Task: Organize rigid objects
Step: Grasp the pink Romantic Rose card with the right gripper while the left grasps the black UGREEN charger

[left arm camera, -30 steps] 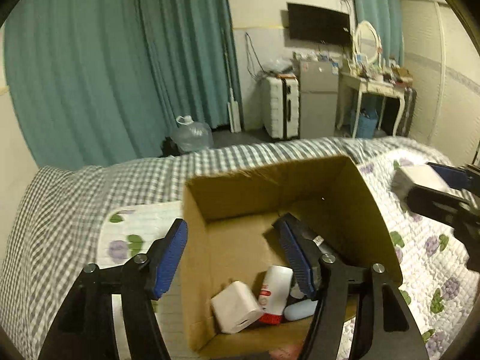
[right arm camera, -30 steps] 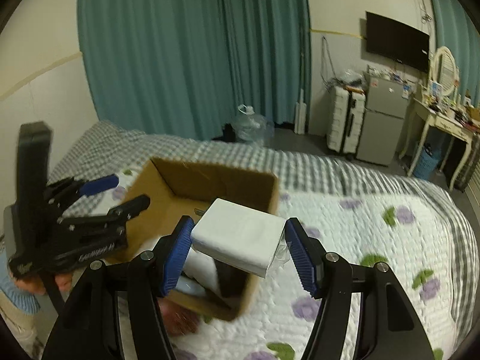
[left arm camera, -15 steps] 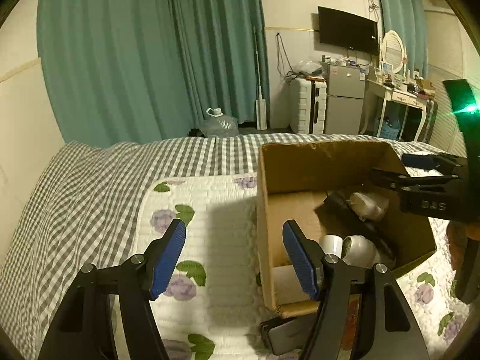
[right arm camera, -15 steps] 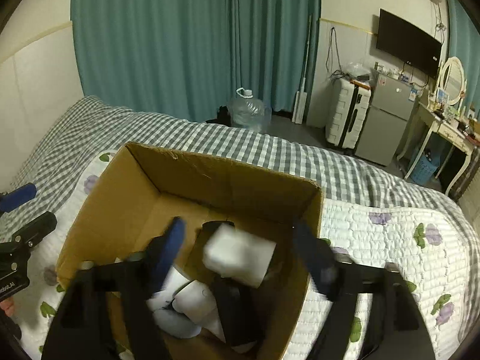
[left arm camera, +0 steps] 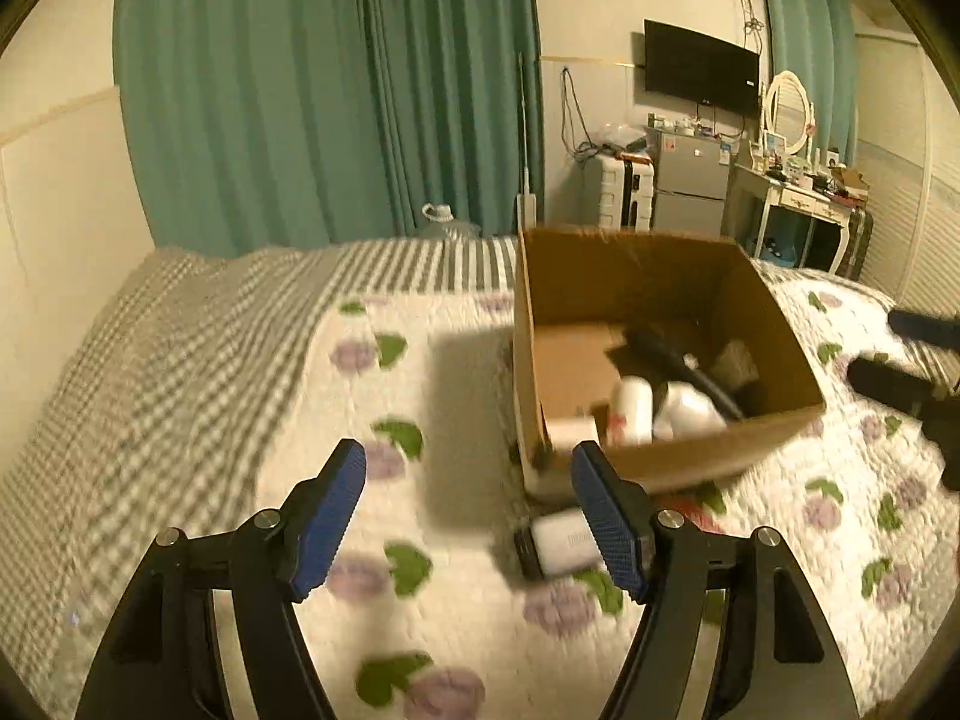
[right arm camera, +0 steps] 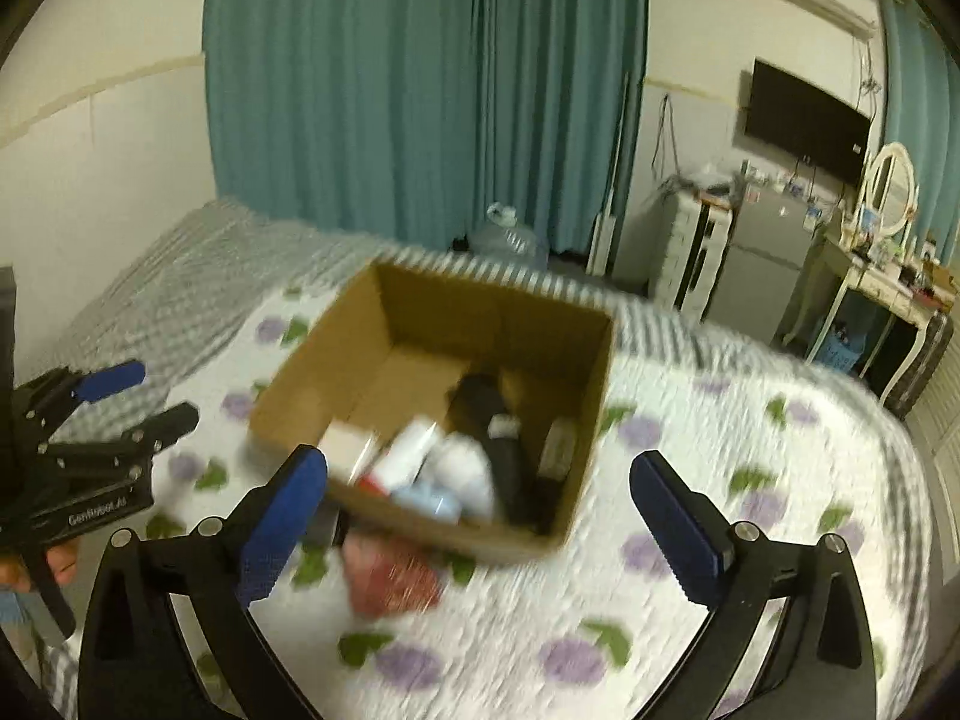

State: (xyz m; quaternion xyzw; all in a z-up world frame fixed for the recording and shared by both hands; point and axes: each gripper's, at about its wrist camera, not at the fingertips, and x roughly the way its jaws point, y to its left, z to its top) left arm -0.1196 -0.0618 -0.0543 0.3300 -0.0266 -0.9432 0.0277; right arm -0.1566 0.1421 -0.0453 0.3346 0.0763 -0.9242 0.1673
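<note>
An open cardboard box (left arm camera: pixel 636 252) (right arm camera: pixel 498 306) stands on the flowered quilt. It holds a white bottle with red print (left arm camera: pixel 630 414) (right arm camera: pixel 408 456), a long black object (left arm camera: pixel 672 354) (right arm camera: pixel 498 438) and white packets (right arm camera: pixel 462 468). On the quilt before the box lie a black-and-white item (left arm camera: pixel 558 543) and a blurred red thing (right arm camera: pixel 390 582). My left gripper (left arm camera: pixel 471 510) (right arm camera: pixel 120 402) hangs left of the box, jaws opening, nothing between them. My right gripper (right arm camera: pixel 483 522) (left arm camera: pixel 900 372) is pulled back from the box, jaws opening wide, holding nothing.
The quilt (left arm camera: pixel 456 600) lies over a grey checked blanket (left arm camera: pixel 180 348) on a bed. Teal curtains, a water jug (right arm camera: pixel 510 240), a suitcase, a small fridge and a white dressing table (left arm camera: pixel 798 204) stand beyond. A person's hand (right arm camera: pixel 36 564) grips the left tool.
The right gripper let the white packet fall into the box, spread wide and drew back. The left gripper swung left, from over the box to the quilt beside it.
</note>
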